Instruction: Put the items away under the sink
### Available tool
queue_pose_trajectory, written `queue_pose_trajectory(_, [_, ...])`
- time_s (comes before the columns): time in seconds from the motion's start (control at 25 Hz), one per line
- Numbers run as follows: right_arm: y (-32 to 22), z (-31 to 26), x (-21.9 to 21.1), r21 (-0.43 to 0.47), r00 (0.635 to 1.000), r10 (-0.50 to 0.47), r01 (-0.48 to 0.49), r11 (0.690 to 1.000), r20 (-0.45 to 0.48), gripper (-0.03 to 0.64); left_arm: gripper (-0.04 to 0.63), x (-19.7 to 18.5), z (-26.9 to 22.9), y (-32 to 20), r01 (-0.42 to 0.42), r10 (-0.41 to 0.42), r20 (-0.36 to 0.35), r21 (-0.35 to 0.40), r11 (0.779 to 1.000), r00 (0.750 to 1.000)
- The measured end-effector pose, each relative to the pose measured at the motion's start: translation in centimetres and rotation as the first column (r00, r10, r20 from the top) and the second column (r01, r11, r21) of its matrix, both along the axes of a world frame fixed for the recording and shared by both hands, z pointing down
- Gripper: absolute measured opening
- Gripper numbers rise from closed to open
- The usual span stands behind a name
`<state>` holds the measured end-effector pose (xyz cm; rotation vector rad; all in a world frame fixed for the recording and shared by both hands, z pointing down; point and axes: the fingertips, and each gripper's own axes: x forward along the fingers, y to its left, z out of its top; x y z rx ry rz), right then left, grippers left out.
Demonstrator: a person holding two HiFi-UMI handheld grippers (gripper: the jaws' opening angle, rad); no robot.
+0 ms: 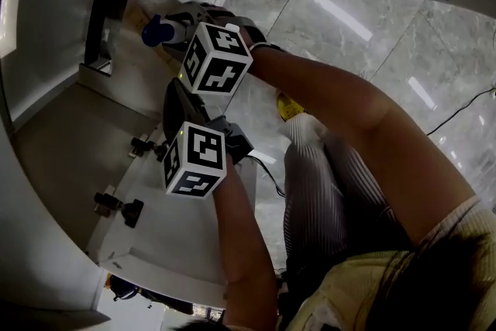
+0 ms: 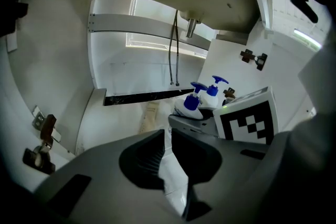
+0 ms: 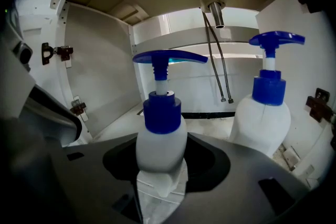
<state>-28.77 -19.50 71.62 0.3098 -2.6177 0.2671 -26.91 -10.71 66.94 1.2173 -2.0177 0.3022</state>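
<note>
My right tongs (image 3: 160,165) grasp the pump bottle (image 3: 159,136) low on its body; it is probably light and slick. My left tongs (image 2: 168,157) are clenched, empty.

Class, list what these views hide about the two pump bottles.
- Held white plastic bottle with blue pump: base hidden behind the right gripper, right gripper view.
- Second white pump bottle: foot cut off by that gripper's body, same view.
- Head view: held bottle's body hidden behind that gripper.

Pale under-sink cabinet floor (image 3: 211,124), white pump bottle (image 3: 261,123) standing on it
</note>
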Motion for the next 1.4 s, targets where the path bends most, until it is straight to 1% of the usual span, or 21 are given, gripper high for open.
queue_pose_trajectory(0.2, [0.1,1.2,-0.9,0.028,0.999,-0.036,0.036,0.999,-0.02,0.216,0.074,-1.3,0.5,-0.1,0.018,-0.018,0.033,0.005,1.0,0.999])
queue_pose_trajectory(0.36, [0.4,1.5,-1.2,0.051,0.999,-0.052,0.052,0.997,-0.01,0.216,0.074,-1.9,1.0,0.4,0.032,-0.031,0.056,-0.019,0.999,0.998])
queue_pose_trajectory(0.44, [0.4,1.5,-1.3,0.061,0.998,-0.06,0.06,0.996,-0.012,0.218,0.074,-2.1,1.3,0.6,0.045,-0.043,0.052,-0.03,0.999,0.998])
queue_pose_trajectory(0.52, [0.6,1.6,-1.2,0.07,0.997,-0.07,0.072,0.995,-0.031,0.218,0.074,-2.3,1.1,0.7,0.058,-0.057,0.041,-0.028,0.998,0.998])
queue_pose_trajectory(0.64, [1.2,2.1,-0.7,0.074,0.992,-0.092,0.099,0.992,-0.089,0.221,0.074,-2.1,0.6,0.5,0.06,-0.059,0.035,-0.026,0.998,0.998])
queue_pose_trajectory(0.72, [1.3,2.0,0.0,0.064,0.992,-0.069,0.076,0.995,-0.102,0.225,0.074,-1.9,0.2,0.4,0.047,-0.046,0.04,-0.032,0.998,0.998])
queue_pose_trajectory(0.8, [1.2,1.6,0.9,0.045,0.995,-0.03,0.034,0.998,-0.093,0.244,0.074,-1.6,-0.1,0.5,0.035,-0.033,0.047,-0.046,0.998,0.998])
queue_pose_trajectory(0.88, [1.4,1.1,1.9,0.021,0.996,-0.004,0.006,1.0,-0.088,0.245,0.074,-1.3,-0.4,0.7,0.031,-0.028,0.043,-0.062,0.998,0.999])
queue_pose_trajectory(1.12, [2.8,-1.3,4.8,-0.042,0.995,0.015,-0.019,0.999,-0.097,0.245,0.074,-0.2,-2.6,1.1,0.019,-0.018,0.01,-0.09,0.996,1.0])
queue_pose_trajectory(1.4, [2.6,-5.6,7.9,-0.095,0.995,0.066,-0.074,0.993,-0.08,0.245,0.074,1.2,-6.2,0.6,-0.01,0.009,-0.007,-0.113,0.994,1.0])
